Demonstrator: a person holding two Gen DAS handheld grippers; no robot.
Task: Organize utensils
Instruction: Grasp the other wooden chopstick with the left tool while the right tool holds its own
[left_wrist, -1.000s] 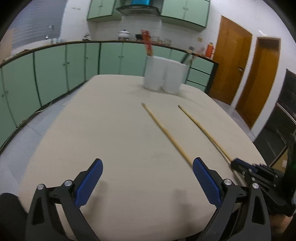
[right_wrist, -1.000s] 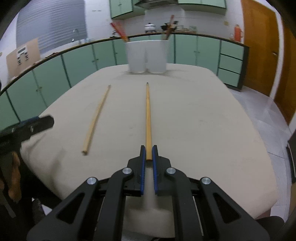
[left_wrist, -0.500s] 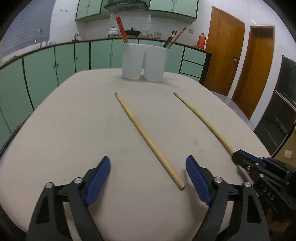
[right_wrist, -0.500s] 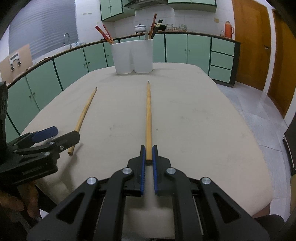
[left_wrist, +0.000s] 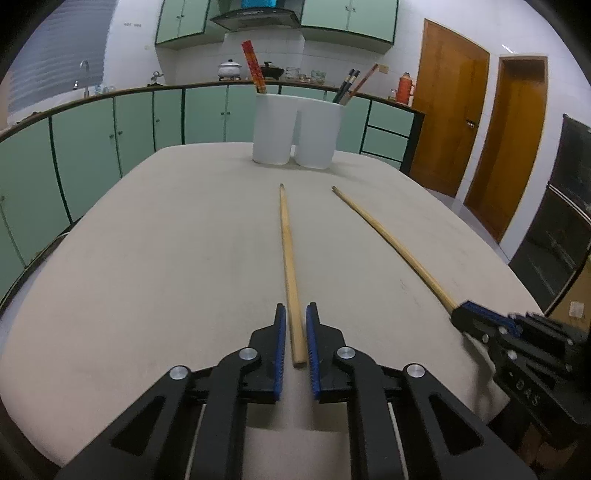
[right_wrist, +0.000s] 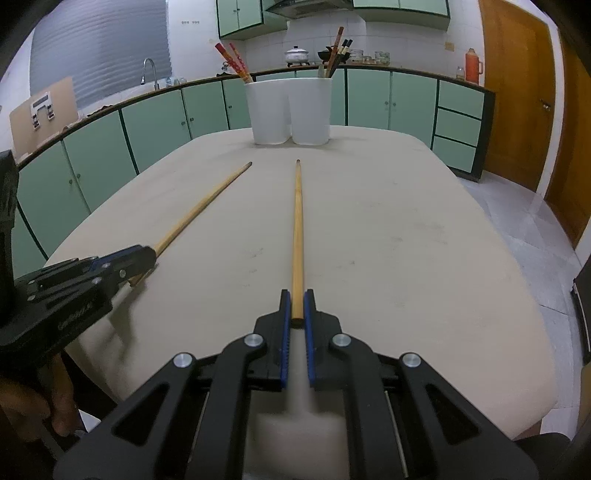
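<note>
Two long wooden chopsticks lie on the beige table, pointing at a white twin-cup utensil holder (left_wrist: 297, 129) at the far end. My left gripper (left_wrist: 295, 314) has its jaws nearly closed around the near end of the left chopstick (left_wrist: 286, 243), a thin gap showing on each side. My right gripper (right_wrist: 296, 301) is shut on the near end of the right chopstick (right_wrist: 296, 221). Each gripper shows in the other's view: the right gripper (left_wrist: 465, 314) and the left gripper (right_wrist: 144, 254). The holder (right_wrist: 290, 110) holds red and dark chopsticks.
The beige table (left_wrist: 166, 258) has rounded edges close below both grippers. Green kitchen cabinets (left_wrist: 92, 140) ring the room behind the table. Wooden doors (left_wrist: 480, 129) stand at the right. A dark appliance (left_wrist: 561, 221) is at the far right.
My left gripper swung right over the left chopstick's near end and its jaws closed from wide open to nearly shut around it. My right gripper stayed shut on the right chopstick.
</note>
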